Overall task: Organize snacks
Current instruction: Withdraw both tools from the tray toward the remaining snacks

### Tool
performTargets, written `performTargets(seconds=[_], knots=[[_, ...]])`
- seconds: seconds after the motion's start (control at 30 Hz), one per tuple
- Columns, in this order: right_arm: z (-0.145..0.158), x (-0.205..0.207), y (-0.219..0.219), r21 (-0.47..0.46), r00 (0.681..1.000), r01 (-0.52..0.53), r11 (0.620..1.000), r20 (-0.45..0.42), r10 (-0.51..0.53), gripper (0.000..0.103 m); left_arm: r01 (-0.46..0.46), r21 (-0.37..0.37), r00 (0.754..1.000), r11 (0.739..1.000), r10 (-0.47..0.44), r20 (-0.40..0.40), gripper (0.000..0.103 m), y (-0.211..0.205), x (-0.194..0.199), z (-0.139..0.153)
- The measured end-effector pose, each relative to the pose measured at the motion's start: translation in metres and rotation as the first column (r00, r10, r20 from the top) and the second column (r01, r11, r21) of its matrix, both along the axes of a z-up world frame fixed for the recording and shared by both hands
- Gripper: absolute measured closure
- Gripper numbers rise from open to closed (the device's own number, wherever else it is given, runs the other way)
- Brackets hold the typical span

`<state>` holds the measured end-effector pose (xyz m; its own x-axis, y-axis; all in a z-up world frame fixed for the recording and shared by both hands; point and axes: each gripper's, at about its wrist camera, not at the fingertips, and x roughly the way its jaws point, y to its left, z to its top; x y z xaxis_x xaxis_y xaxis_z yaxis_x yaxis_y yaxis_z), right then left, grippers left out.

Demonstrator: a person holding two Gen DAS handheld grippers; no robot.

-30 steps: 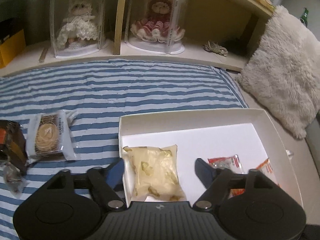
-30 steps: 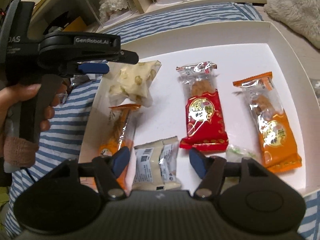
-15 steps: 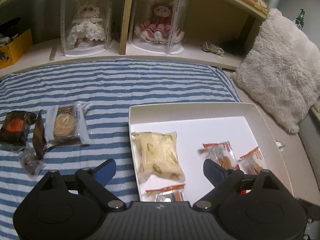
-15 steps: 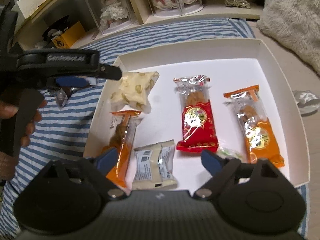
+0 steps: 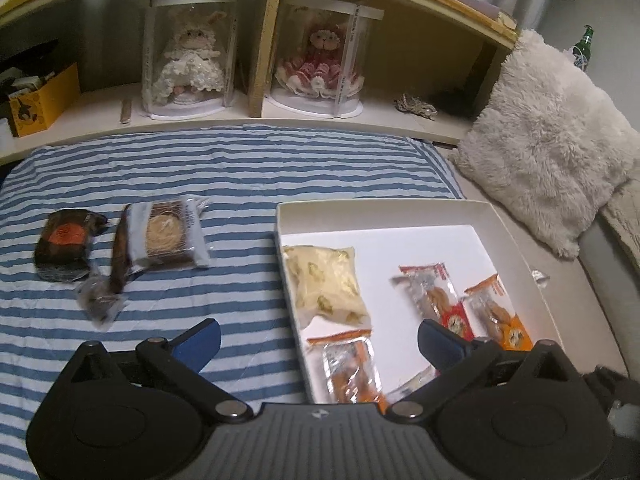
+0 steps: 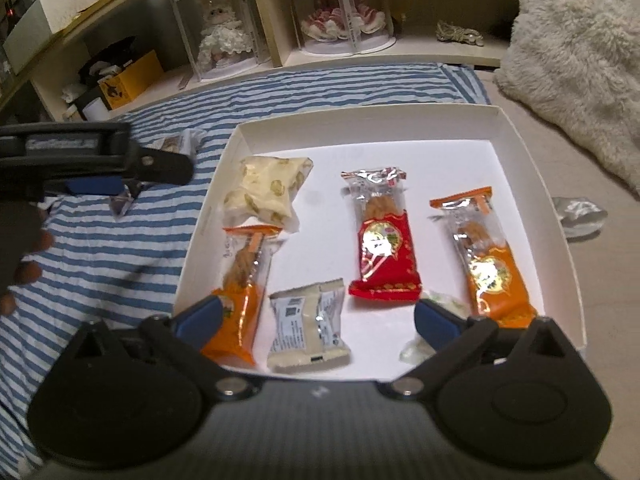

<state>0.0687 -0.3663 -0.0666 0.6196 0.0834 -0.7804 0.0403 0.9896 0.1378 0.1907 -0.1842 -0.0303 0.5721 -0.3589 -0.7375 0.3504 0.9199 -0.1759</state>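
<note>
A white box [image 6: 400,120] on the striped bedspread holds a pale yellow packet [image 6: 268,192], a red packet [image 6: 382,256], two orange packets [image 6: 488,264] [image 6: 240,280] and a white packet [image 6: 308,328]. My right gripper [image 6: 316,318] hovers over the box's near edge. Its jaws are opening, with the white packet lying loose below them. My left gripper [image 5: 318,342] hangs above the box's left wall [image 5: 288,300]; its jaws are opening too and hold nothing. Left of the box lie a round cookie packet [image 5: 166,234], a dark packet [image 5: 64,244] and a small dark candy [image 5: 100,300].
A shelf at the back carries two dolls in clear cases [image 5: 192,52] [image 5: 320,52] and a yellow carton [image 5: 40,100]. A fluffy cushion [image 5: 552,152] leans at the right. A crumpled silver wrapper [image 6: 576,216] lies right of the box. A hand [image 6: 24,264] holds the left gripper.
Both grippers spread their jaws wider and drew up and back. The yellow packet and the white packet now lie free in the box. More loose snacks show at the left.
</note>
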Motion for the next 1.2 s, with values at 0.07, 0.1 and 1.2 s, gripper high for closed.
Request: performTargets(seconds=[0.07, 0.1, 1.2], knots=[[0.002, -0.004, 0.002, -0.019, 1.0, 0.013, 1.0, 0.004, -0.013, 0.001, -0.001, 0.016, 1.0, 1.0, 0.001, 0.004, 0.0, 0.006, -0.006, 0.001], [0.003, -0.006, 0.003, -0.028, 1.0, 0.019, 0.999, 0.007, -0.019, 0.001, 0.001, 0.023, 1.0, 1.0, -0.001, 0.005, 0.0, 0.01, -0.01, 0.002], [0.004, -0.003, 0.045, -0.13, 0.996, 0.022, 0.991, 0.09, -0.01, 0.001, -0.103, 0.076, 0.993, 0.992, 0.107, -0.042, 0.0, 0.121, -0.041, -0.015]])
